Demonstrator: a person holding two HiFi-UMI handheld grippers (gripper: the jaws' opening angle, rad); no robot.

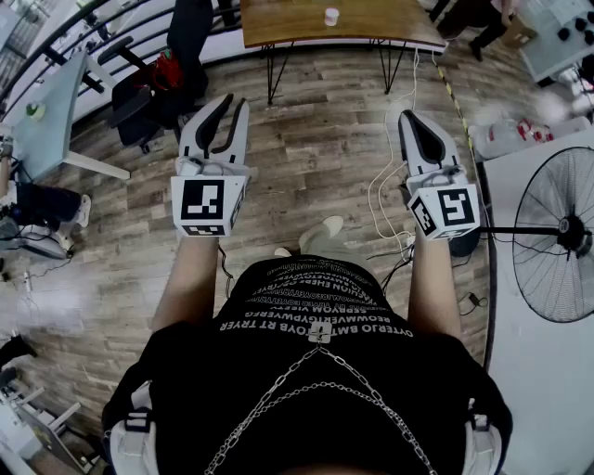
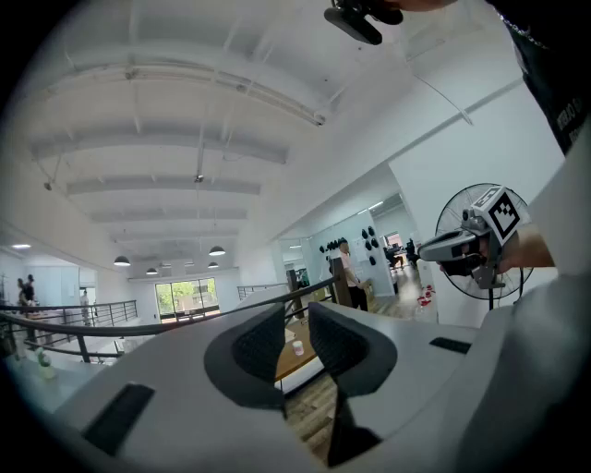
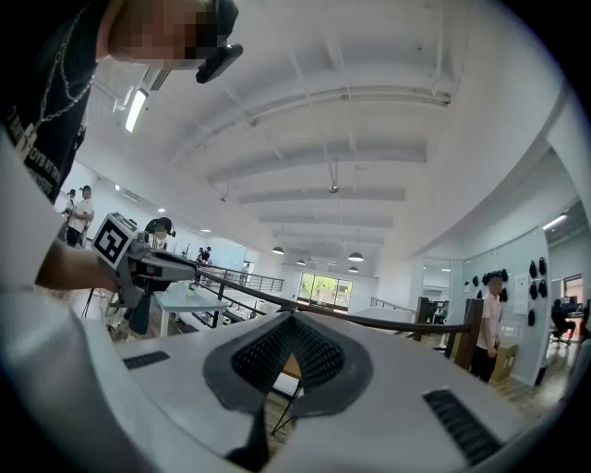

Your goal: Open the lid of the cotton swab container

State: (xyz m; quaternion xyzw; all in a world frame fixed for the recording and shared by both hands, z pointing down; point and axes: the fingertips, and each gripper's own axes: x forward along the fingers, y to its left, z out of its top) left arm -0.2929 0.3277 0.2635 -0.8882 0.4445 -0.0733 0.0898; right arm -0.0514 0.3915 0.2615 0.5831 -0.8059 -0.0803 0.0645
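Note:
A small white cotton swab container [image 1: 331,16] stands on a wooden table [image 1: 297,23] at the far side of the room, well ahead of both grippers. The person holds both grippers out at chest height over the wooden floor. My left gripper [image 1: 236,100] has its jaws drawn together with nothing between them; through their thin slit the container [image 2: 297,348] shows far off. My right gripper [image 1: 409,115] is shut and empty, its pads meeting at the tip [image 3: 291,319]. Each gripper shows in the other's view: the right gripper [image 2: 434,248] and the left gripper [image 3: 175,265].
A large standing fan [image 1: 557,232] is at the right, beside a white tabletop [image 1: 538,371]. A black office chair [image 1: 139,102] and a pale desk [image 1: 46,121] stand at the left. Cables [image 1: 385,199] trail over the floor. A dark railing [image 3: 388,321] runs across the room.

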